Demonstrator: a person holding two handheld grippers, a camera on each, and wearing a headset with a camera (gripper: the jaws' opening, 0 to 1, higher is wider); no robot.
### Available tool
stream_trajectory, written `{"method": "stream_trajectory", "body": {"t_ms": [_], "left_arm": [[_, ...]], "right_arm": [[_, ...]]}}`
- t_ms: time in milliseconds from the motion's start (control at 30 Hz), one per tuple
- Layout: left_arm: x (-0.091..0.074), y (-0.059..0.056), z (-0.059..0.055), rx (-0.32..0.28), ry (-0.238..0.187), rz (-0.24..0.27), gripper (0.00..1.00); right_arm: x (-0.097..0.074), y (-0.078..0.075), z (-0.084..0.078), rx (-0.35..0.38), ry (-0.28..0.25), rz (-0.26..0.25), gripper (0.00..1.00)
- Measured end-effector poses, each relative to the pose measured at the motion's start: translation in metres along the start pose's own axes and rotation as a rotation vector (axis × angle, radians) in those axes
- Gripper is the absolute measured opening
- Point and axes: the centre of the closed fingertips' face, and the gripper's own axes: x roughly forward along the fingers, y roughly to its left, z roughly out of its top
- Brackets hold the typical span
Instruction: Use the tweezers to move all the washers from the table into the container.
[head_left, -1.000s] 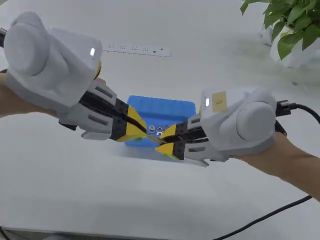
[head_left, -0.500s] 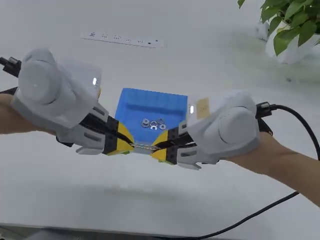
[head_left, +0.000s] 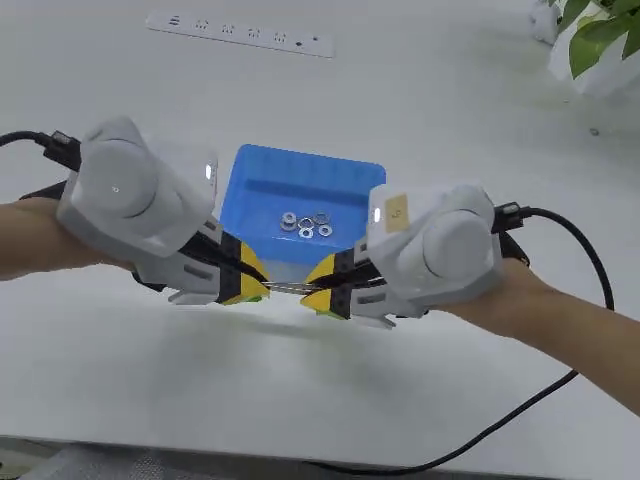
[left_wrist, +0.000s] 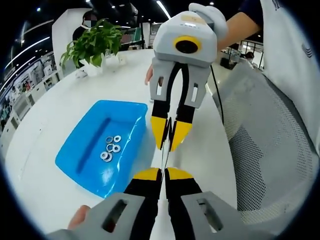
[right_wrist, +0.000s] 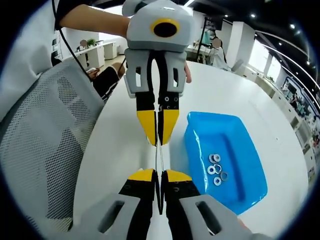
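White workbench (head_left: 420, 80) (power strip (head_left: 240, 33) far side), potted plant (head_left: 600, 40), mesh chair (right_wrist: 45, 130).

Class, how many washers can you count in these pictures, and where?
5 washers, all in one tight cluster on the floor of the blue tray, near its middle. Some touch or overlap, so another may be hidden.

Open table (head_left: 450, 90) around blue container (head_left: 262, 190); power strip (head_left: 240, 32) far side, plant (head_left: 600, 40) far-right corner
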Motion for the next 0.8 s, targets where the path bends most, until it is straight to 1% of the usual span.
{"method": "stream_trajectory", "body": {"t_ms": [167, 200, 267, 433, 467, 500, 600, 633, 667, 700, 733, 800], "left_arm": [[0.007, 0.003, -0.006, -0.004, 0.013, 0.001, 0.07], [0.01, 0.004, -0.007, -0.003, 0.018, 0.004, 0.07], [0.013, 0.004, -0.01, 0.018, 0.034, 0.006, 0.07], [0.017, 0.006, -0.016, 0.026, 0.064, 0.006, 0.07], [0.018, 0.006, -0.017, 0.025, 0.066, 0.003, 0.07], [0.019, 0.006, -0.017, 0.023, 0.067, 0.003, 0.07], [0.021, 0.009, -0.019, 0.014, 0.081, 0.011, 0.07], [0.022, 0.01, -0.021, 0.014, 0.085, 0.012, 0.07], [0.023, 0.01, -0.021, 0.016, 0.087, 0.013, 0.07], [0.024, 0.01, -0.021, 0.015, 0.089, 0.014, 0.08], [0.024, 0.01, -0.02, 0.009, 0.081, 0.012, 0.08], [0.024, 0.01, -0.02, 0.009, 0.082, 0.013, 0.08]], "right_arm": [[0.004, -0.002, -0.008, 0.009, 0.01, 0.006, 0.08], [0.006, -0.002, -0.01, 0.013, 0.013, 0.009, 0.08], [0.008, -0.003, -0.014, 0.019, 0.016, 0.014, 0.08], [0.01, -0.002, -0.026, 0.026, 0.039, 0.018, 0.08], [0.009, -0.003, -0.023, 0.025, 0.022, 0.017, 0.08], [0.009, -0.003, -0.022, 0.041, 0.018, 0.011, 0.08], [0.009, -0.003, -0.021, 0.041, 0.009, 0.013, 0.09], [0.009, -0.003, -0.021, 0.049, 0.01, 0.017, 0.1], [0.009, -0.003, -0.021, 0.041, 0.013, 0.015, 0.1], [0.009, -0.004, -0.021, 0.015, 0.018, 0.013, 0.1], [0.009, -0.003, -0.021, 0.012, 0.022, 0.012, 0.11], [0.009, -0.003, -0.021, 0.003, 0.029, 0.011, 0.11]]}}
